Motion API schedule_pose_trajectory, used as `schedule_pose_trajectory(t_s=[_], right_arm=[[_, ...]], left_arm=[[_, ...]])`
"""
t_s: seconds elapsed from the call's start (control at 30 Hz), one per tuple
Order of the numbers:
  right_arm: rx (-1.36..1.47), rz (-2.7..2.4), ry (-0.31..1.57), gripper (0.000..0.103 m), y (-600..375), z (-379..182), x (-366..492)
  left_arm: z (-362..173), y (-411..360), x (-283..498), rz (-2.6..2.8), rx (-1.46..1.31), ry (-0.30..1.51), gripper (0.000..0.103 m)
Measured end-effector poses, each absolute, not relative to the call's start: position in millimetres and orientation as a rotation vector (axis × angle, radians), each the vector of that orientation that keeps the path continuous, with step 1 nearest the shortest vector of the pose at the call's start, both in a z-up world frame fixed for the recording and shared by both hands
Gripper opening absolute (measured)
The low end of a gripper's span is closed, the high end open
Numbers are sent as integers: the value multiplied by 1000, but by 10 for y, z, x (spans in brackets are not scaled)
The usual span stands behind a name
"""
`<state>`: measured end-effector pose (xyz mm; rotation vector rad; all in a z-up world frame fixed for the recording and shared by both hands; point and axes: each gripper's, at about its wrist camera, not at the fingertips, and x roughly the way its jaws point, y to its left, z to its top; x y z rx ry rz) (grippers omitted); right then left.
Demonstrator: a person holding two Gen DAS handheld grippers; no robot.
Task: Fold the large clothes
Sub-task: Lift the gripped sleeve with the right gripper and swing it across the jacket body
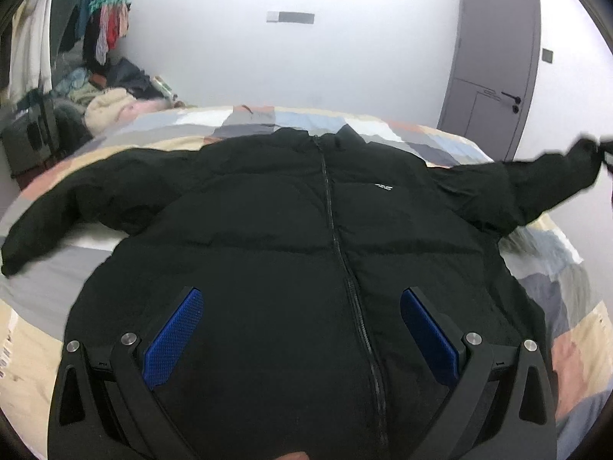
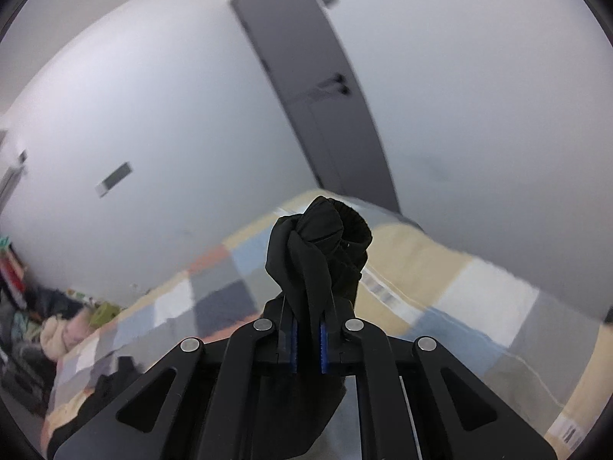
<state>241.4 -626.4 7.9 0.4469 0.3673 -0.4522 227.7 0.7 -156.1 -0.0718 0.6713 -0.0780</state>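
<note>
The right gripper clenches the sleeve cuff of the jacket; the left gripper hovers released. The smooth cuff may slip out, or the whole jacket may drag across the bed.

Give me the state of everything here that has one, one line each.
Jacket: spread face up on the bed, zipped shut.
Left sleeve: flat on the bed.
Right sleeve: lifted off the bed, its cuff bunched.
Left claw: open over the jacket's lower front, holding nothing.
Right claw: shut on the cuff.
Door: closed.
</note>
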Motion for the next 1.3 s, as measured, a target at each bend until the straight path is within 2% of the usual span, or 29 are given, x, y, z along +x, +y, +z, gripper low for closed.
schedule_pose_trajectory(t_s=[0.33, 0.63, 0.97, 1.3], right_arm=[[309, -217, 321, 7, -4649, 952, 2686], [206, 70, 347, 10, -3063, 1127, 3195], [126, 322, 494, 10, -1478, 397, 3715], [-2, 463, 706, 10, -568, -931, 3827]], left_arm=[[-1431, 32, 2025, -122, -49, 602, 103], [-1386, 295, 2015, -114, -131, 592, 103], [-1369, 796, 1998, -34, -153, 580, 103], [-1567, 1082, 2117, -34, -256, 628, 103]])
